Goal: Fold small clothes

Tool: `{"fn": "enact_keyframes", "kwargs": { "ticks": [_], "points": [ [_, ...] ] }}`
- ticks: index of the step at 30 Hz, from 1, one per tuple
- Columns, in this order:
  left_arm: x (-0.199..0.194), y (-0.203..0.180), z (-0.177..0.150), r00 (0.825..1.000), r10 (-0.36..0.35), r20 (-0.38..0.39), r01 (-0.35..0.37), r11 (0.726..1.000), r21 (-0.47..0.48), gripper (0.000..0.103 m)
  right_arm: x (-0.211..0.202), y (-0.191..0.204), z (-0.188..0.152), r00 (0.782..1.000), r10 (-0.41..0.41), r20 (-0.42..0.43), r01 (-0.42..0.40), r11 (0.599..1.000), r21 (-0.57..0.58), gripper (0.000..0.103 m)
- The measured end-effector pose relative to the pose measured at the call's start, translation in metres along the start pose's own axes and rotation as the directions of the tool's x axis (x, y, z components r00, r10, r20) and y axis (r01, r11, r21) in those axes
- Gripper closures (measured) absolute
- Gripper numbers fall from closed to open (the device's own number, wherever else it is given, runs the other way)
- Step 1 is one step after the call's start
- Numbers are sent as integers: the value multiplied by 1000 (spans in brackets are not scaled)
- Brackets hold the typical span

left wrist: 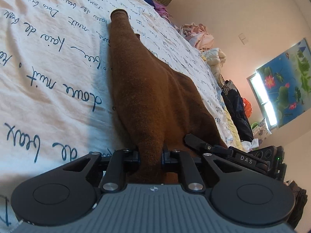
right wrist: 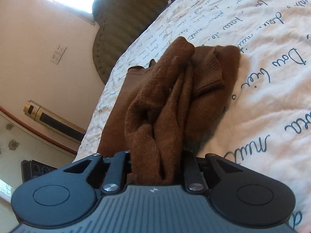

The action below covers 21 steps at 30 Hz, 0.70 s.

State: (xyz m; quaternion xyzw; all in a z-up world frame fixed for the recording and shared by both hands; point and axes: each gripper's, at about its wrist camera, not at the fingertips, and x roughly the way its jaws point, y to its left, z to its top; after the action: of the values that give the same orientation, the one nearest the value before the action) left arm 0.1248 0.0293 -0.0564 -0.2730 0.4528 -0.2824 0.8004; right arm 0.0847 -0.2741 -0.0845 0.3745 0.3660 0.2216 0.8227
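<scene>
A small brown knit sweater lies on the white bedspread printed with blue script. My left gripper is shut on a bunched edge of it, and a sleeve with its cuff stretches away toward the far end. In the right wrist view my right gripper is shut on a thick wad of the same brown sweater, whose folds and ribbed hem pile up just ahead of the jaws. The right gripper also shows at the sweater's right edge in the left wrist view.
Piles of pink, yellow and dark clothes lie along the bed's far edge. An olive headboard stands at the bed's end. A gold tower fan and a wall are at left.
</scene>
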Motion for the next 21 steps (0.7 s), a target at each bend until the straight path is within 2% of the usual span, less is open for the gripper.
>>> {"fn": "enact_keyframes", "kwargs": {
  "ticks": [3, 6, 8, 9, 10, 11, 12, 13, 14, 17, 19, 21],
  "points": [
    [-7, -3, -14, 1000, 22, -9, -22, 999, 48, 86, -11, 5, -14, 1000, 1, -15, -1, 1000, -30, 86],
    [-14, -3, -16, 998, 61, -2, -61, 995, 82, 77, -9, 2, -24, 997, -51, -50, 48, 997, -54, 78],
    [-30, -10, -16, 992, 121, 42, -125, 984, 130, 58, -16, 1, -25, 997, -65, -48, 62, 996, -63, 74],
    [-39, -18, -16, 983, 160, 88, -174, 969, 176, 51, -24, 4, -24, 996, -81, -40, 78, 994, -75, 65],
    [-47, -25, -16, 970, 200, 137, -226, 949, 218, 34, -34, 11, -23, 993, -120, -1, 119, 987, -110, 51],
    [-54, -33, -16, 950, 244, 193, -289, 921, 262, 18, -45, 21, -21, 981, -182, 65, 191, 968, -161, 43],
    [-58, -43, -14, 932, 276, 234, -339, 891, 301, 13, -55, 30, -20, 963, -236, 133, 260, 943, -210, 32],
    [-61, -50, -15, 922, 285, 262, -363, 870, 332, 13, -63, 40, -19, 946, -262, 193, 306, 917, -254, 32],
    [-61, -57, -16, 920, 283, 271, -370, 855, 363, 11, -68, 48, -17, 941, -256, 222, 315, 903, -293, 32],
    [-57, -73, -26, 928, 275, 250, -364, 812, 456, 9, -60, 55, -15, 967, -204, 152, 242, 921, -305, 34],
    [-54, -78, -41, 931, 270, 246, -362, 767, 529, 6, -55, 51, -24, 960, -248, 130, 277, 910, -309, 36],
    [-53, -80, -58, 930, 267, 254, -368, 709, 601, 4, -56, 45, -31, 955, -267, 131, 295, 911, -288, 42]
  ]
}}
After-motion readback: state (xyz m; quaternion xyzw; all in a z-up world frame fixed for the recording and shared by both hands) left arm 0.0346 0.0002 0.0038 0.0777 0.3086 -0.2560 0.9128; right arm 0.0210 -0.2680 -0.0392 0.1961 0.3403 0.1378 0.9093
